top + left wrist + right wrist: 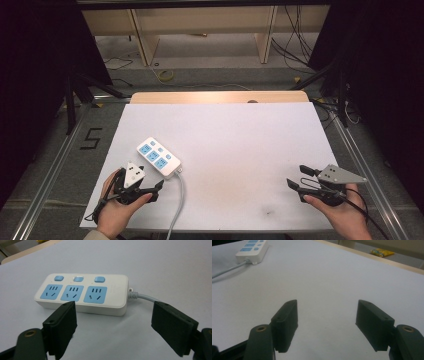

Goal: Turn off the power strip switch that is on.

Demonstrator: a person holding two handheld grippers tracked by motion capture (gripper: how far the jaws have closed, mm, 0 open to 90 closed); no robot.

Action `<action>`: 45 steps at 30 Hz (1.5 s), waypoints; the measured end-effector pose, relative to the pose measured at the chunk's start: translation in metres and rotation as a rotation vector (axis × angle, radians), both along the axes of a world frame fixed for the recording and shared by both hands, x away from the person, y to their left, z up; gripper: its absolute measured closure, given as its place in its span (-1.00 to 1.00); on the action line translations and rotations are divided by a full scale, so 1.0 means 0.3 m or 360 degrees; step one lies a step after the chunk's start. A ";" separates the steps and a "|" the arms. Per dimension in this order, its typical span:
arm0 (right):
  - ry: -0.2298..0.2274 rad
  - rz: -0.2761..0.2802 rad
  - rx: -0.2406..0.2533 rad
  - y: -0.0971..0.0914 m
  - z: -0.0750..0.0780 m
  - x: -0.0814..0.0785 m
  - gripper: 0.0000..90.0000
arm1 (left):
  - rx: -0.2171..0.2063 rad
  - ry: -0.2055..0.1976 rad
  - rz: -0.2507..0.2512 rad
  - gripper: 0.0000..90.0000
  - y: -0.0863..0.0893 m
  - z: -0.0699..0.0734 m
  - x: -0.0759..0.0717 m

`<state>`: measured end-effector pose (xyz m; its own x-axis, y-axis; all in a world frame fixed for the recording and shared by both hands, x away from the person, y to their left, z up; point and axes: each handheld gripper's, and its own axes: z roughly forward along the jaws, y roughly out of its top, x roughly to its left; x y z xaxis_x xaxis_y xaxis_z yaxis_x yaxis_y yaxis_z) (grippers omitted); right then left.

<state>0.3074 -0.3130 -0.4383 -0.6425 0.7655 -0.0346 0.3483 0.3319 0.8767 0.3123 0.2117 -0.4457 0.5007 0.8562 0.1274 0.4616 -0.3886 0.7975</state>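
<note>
A white plastic power strip with blue sockets (pixel 82 293) lies flat on the white table (pixel 240 145), near its left front. The left gripper (pixel 113 326) sits just beside it, jaws spread wide, holding nothing. The right gripper (pixel 327 323) is far off, jaws spread too.

Power strip (pixel 158 157) lies flat on white surface (pixel 240 145), near left edge; only obstacle I see there. Its grey cable (pixel 177 200) trails off near edge, just beside left gripper (pixel 145 192). I have open surface across middle and right. Left jaws wide apart, nothing between; strip just ahead. Right gripper (pixel 300 181) has bare surface in front.
</note>
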 end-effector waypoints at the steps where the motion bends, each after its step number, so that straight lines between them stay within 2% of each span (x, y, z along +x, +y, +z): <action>1: 0.0003 0.0001 0.0001 0.001 -0.001 0.001 -0.24 | -0.0005 -0.0001 0.0008 -0.53 0.000 0.000 0.002; 11: 0.0052 0.0010 -0.0049 0.011 -0.010 0.012 -0.24 | 0.0002 0.0028 0.0033 -0.47 -0.001 0.002 0.014; 15: 0.0070 0.0020 -0.0058 0.019 -0.015 0.019 -0.24 | 0.0001 0.0019 0.0044 -0.35 -0.005 0.016 0.033; 18: 0.0075 0.0019 -0.0063 0.022 -0.016 0.023 -0.24 | 0.0012 0.0021 0.0055 -0.05 -0.007 0.034 0.052; 19: 0.0077 0.0023 -0.0067 0.024 -0.017 0.025 -0.24 | 0.0016 0.0026 0.0065 0.29 -0.008 0.040 0.059; 20: 0.0080 0.0023 -0.0066 0.025 -0.018 0.025 -0.24 | 0.0055 0.0028 0.0095 0.45 -0.008 0.054 0.078; 21: 0.0081 0.0023 -0.0068 0.026 -0.018 0.025 -0.24 | 0.0055 0.0028 0.0095 0.59 -0.008 0.054 0.078; 24: 0.0083 0.0028 -0.0071 0.029 -0.019 0.025 -0.24 | 0.0077 0.0036 0.0139 0.94 -0.009 0.070 0.112; 25: 0.0085 0.0029 -0.0070 0.029 -0.020 0.025 -0.24 | 0.0080 0.0042 0.0149 0.99 -0.010 0.073 0.123; 28: 0.0093 0.0031 -0.0071 0.030 -0.022 0.026 -0.24 | 0.0088 0.0089 0.0158 0.99 -0.019 0.082 0.155; 36: 0.0094 0.0030 -0.0069 0.029 -0.022 0.024 -0.24 | 0.0047 0.0143 0.0186 1.00 -0.038 0.086 0.223; 39: 0.0089 0.0036 -0.0074 0.029 -0.021 0.023 -0.24 | 0.0080 0.0168 0.0180 1.00 -0.046 0.076 0.249; 45: 0.0098 0.0032 -0.0074 0.030 -0.025 0.021 -0.24 | 0.0095 0.0220 0.0218 1.00 -0.040 0.049 0.313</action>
